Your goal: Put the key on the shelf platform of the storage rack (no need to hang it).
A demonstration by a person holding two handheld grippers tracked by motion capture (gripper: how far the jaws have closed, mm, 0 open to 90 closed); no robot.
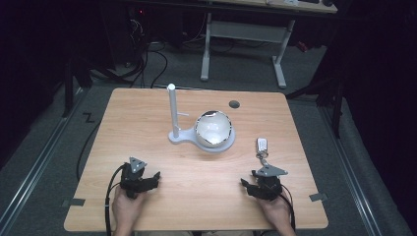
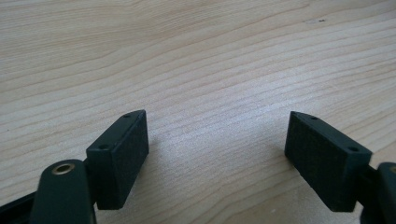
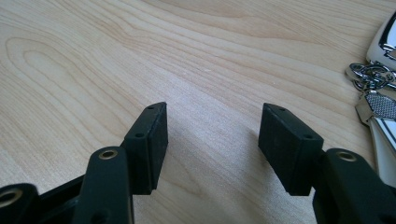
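Note:
A white stand (image 1: 173, 113) with an upright post and a side peg rises from a base at the table's middle. On that base rests a shiny bowl (image 1: 213, 129). A white key fob with a key ring (image 1: 262, 147) lies to the right, and the key fob and ring (image 3: 376, 79) sit at the right edge of the right gripper view. My left gripper (image 1: 153, 180) rests open near the front left, and my left gripper (image 2: 217, 156) has only bare wood between its jaws. My right gripper (image 1: 247, 186) is open near the front right, just below the keys; my right gripper (image 3: 213, 144) holds nothing.
The wooden table (image 1: 147, 147) has a dark round cable hole (image 1: 234, 104) near its far edge. Beyond it stands a white-legged desk (image 1: 243, 34) on grey floor. Cables (image 1: 110, 196) trail from the left gripper over the front edge.

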